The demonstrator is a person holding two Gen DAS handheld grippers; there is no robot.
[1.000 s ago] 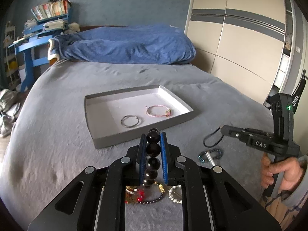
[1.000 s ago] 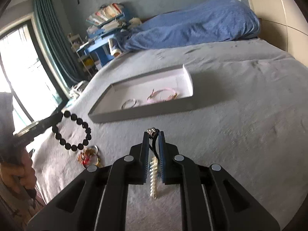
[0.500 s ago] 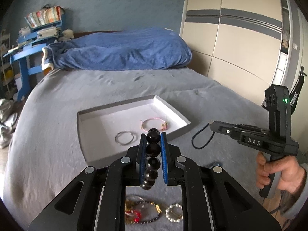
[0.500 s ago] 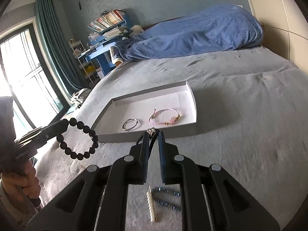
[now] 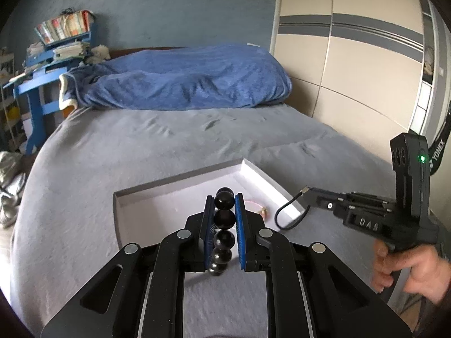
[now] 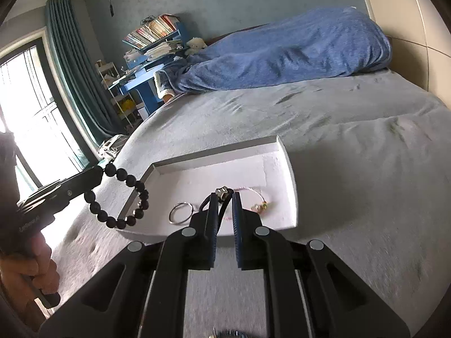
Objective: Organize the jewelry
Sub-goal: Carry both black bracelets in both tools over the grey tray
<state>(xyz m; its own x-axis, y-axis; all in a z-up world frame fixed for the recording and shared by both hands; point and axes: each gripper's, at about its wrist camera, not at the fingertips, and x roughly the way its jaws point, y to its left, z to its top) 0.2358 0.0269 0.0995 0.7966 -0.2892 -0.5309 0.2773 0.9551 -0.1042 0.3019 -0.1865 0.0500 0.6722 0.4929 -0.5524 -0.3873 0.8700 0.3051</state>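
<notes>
The left gripper point(image 5: 224, 205) has its jaws clenched on a black bead bracelet point(image 5: 224, 219), which hangs as a loop over the 9 o'clock edge of the tray point(image 6: 290, 174) in the right wrist view. The right gripper point(image 6: 224, 197) has its jaws clenched on a thin black cord point(image 6: 222, 211) with a small metal clasp point(image 6: 221, 192) at the tips; in the left wrist view this cord loops down just beside the tray's 3 o'clock rim. The tray is shallow, grey outside and white inside, and it lies on the grey bed point(image 6: 366, 155). Inside it a silver ring point(image 6: 180, 212) lies toward 7 o'clock and a pink bracelet point(image 6: 255, 197) toward 5 o'clock, apart from each other, with bare white floor behind them up to the 12 o'clock wall. Around the tray the bed cover is open on all sides; a blue blanket point(image 5: 180, 81) lies far at 12 o'clock. A hand point(image 5: 408, 267) holds the right gripper's handle.
</notes>
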